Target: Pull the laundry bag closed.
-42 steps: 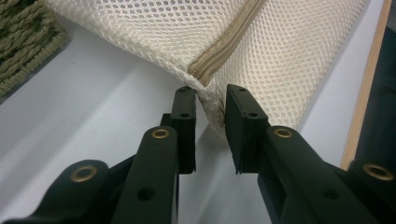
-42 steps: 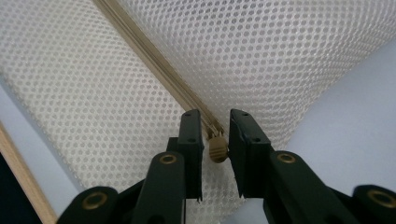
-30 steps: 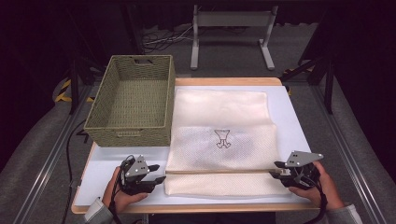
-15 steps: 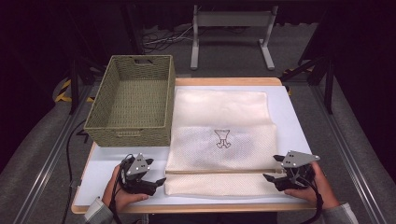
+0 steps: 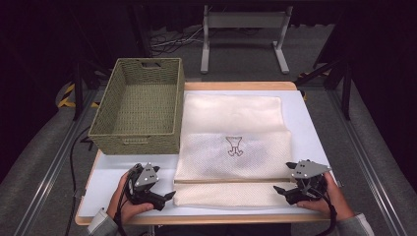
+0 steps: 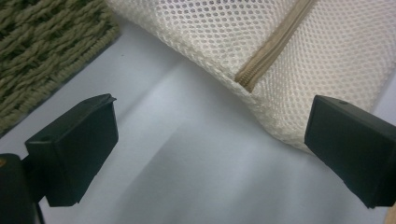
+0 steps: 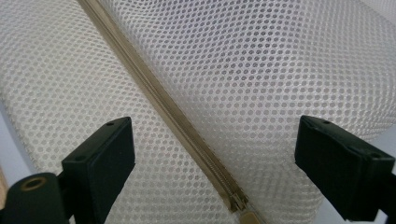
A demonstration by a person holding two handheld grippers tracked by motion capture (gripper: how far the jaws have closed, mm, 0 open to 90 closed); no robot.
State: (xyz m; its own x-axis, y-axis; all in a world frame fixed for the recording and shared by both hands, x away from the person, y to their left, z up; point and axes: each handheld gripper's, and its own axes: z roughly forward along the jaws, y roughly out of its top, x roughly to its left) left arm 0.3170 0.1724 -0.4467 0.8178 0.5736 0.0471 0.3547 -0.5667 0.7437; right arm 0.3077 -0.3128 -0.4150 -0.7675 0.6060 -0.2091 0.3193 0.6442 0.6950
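Since a second ago both my grippers have closed in on the mesh laundry bag point(image 5: 235, 156); my left gripper point(image 5: 167, 196) has slid right to the bag's near left corner, and my right gripper point(image 5: 279, 190) has slid left to its near right corner; the bag itself has not moved. The bag lies flat on the white table point(image 5: 310, 123), right of the woven basket point(image 5: 138, 105), overlapping a folded cream cloth point(image 5: 231, 110) at its far end; the zip point(image 5: 226, 181) runs across it near my edge.

Left gripper point(image 6: 210, 149): jaws wide apart, bare table between them, the bag corner just past the right jaw; in the left gripper view I cannot tell whether that jaw touches the mesh. Right gripper point(image 7: 215, 158): jaws wide apart, straddling the zip point(image 7: 173, 116), whose slider point(image 7: 243, 210) is cut off at the bottom edge; contact with the mesh not discernible.

Hidden: my fingers under the gripper bodies; the near strip of the bag beneath the jaw tips. Markings: a small dark emblem point(image 5: 235, 146) on the bag, too small to make out; no legible writing.
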